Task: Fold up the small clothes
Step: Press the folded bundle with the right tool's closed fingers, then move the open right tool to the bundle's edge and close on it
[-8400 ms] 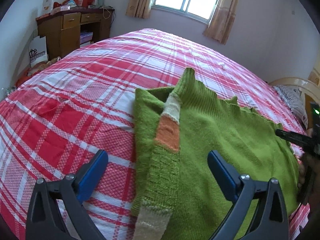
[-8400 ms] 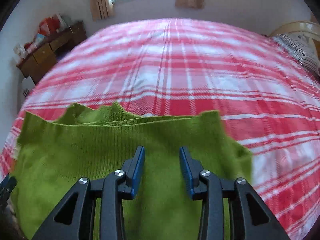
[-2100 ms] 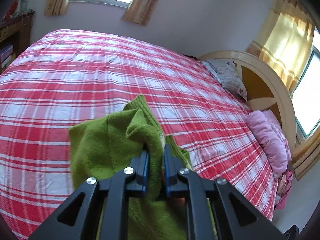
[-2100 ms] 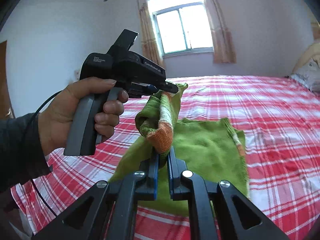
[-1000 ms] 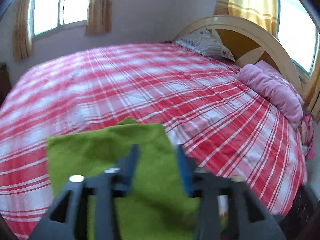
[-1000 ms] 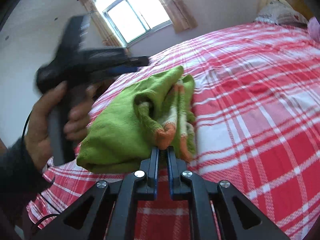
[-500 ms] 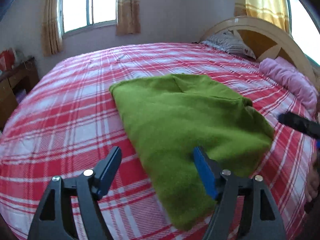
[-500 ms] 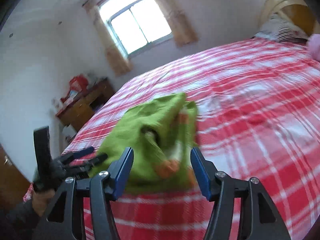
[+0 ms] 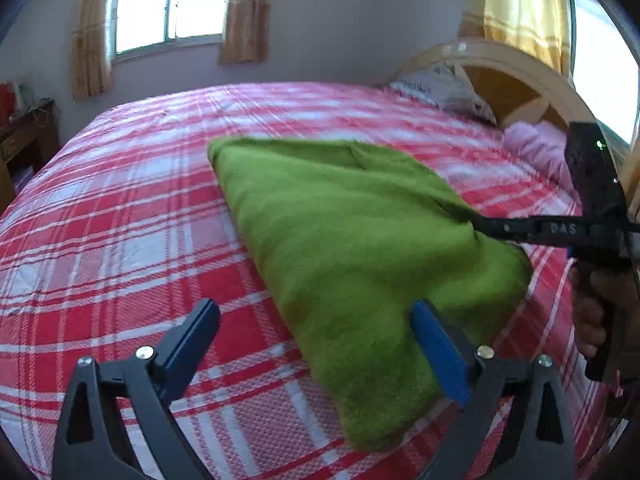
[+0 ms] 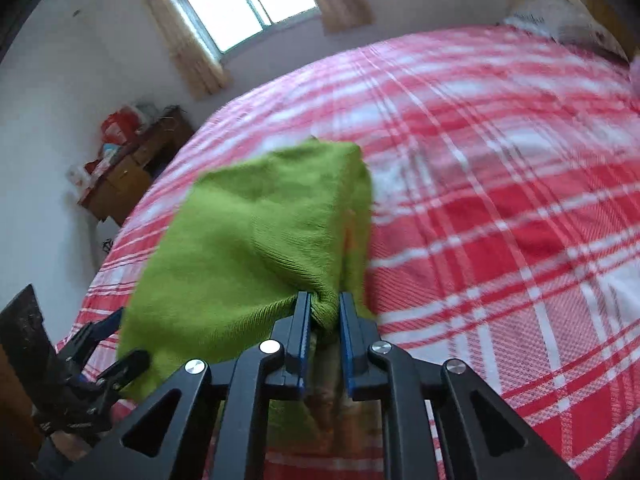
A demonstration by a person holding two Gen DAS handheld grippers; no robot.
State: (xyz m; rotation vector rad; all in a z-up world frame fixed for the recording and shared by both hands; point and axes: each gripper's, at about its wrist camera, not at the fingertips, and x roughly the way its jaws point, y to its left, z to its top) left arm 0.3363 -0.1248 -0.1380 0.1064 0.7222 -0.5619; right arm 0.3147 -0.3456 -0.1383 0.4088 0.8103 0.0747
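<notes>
A green knitted sweater [image 9: 352, 240] lies folded in a thick bundle on the red plaid bed [image 9: 120, 220]. My left gripper [image 9: 316, 340] is open and empty, its blue pads on either side of the bundle's near corner, just above it. My right gripper [image 10: 324, 312] is shut on a fold at the sweater's [image 10: 256, 240] edge, green knit bunched between its pads. In the left wrist view the right gripper [image 9: 492, 228] reaches in from the right onto the bundle's far side. In the right wrist view the left gripper [image 10: 108, 344] shows at lower left.
A wooden headboard [image 9: 520, 80] with a patterned pillow [image 9: 444, 88] and a pink bundle [image 9: 536, 152] stands at the bed's right end. A wooden desk [image 10: 132, 160] with clutter stands by the wall. A curtained window [image 9: 168, 4] is behind.
Half a second ago my right gripper was open in front of the bundle; now it is shut on its edge. My left gripper stays open and has moved closer over the near corner.
</notes>
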